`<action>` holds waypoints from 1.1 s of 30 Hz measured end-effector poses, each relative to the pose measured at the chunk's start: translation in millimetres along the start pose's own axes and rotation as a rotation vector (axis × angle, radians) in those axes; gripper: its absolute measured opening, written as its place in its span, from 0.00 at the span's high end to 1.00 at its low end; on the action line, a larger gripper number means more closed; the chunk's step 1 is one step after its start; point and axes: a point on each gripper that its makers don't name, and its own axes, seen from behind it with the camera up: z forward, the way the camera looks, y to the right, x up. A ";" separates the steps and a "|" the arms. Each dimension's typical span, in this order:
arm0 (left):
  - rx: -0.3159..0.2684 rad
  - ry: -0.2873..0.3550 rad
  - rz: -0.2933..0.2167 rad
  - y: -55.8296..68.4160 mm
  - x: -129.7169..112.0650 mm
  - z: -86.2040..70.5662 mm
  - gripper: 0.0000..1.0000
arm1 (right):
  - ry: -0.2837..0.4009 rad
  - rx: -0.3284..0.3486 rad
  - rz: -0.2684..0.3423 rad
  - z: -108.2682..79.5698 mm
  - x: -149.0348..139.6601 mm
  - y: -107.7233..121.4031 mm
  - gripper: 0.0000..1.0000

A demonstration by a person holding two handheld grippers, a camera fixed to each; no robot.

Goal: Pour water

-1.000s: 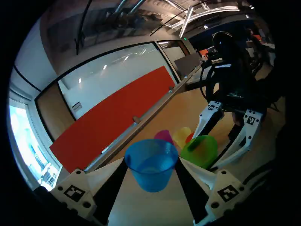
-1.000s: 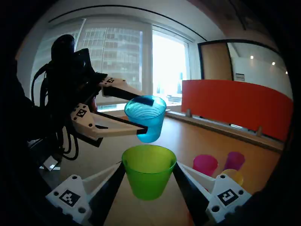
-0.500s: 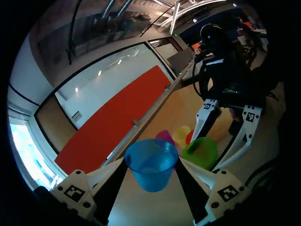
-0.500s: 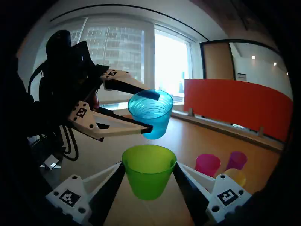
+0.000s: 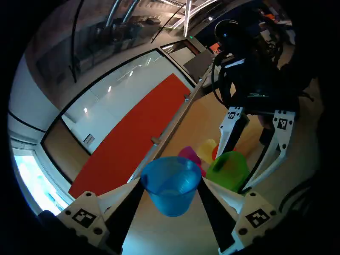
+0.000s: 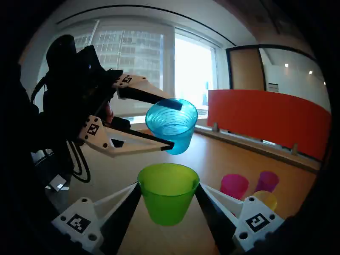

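My left gripper [image 5: 171, 187] is shut on a blue cup [image 5: 171, 185] with water low inside it. In the right gripper view that blue cup [image 6: 172, 125] hangs tilted toward the camera, just above and behind a green cup [image 6: 168, 193]. My right gripper [image 6: 168, 199] is shut on the green cup, which stands upright and looks empty. In the left gripper view the green cup [image 5: 229, 170] sits to the right of the blue one, between the right gripper's white fingers [image 5: 276, 144].
A wooden table [image 6: 238, 161] lies below both cups. A pink cup [image 6: 232, 185], a purple cup [image 6: 266, 180] and a yellow cup [image 6: 264, 199] stand on it at the right. An orange partition [image 6: 272, 117] runs along the far edge. Windows are behind.
The blue cup has risen and tipped further toward the green cup while the left gripper rolled. The green cup has stayed in place.
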 end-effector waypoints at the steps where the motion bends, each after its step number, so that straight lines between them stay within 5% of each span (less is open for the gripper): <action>1: 0.000 0.001 0.005 0.2 0.2 0.3 0.14 | 0.000 0.000 -0.001 0.1 0.1 0.1 0.09; 33: 0.010 0.008 0.164 -4.1 6.2 10.3 0.14 | 0.000 -0.014 -0.031 0.9 3.7 8.1 0.09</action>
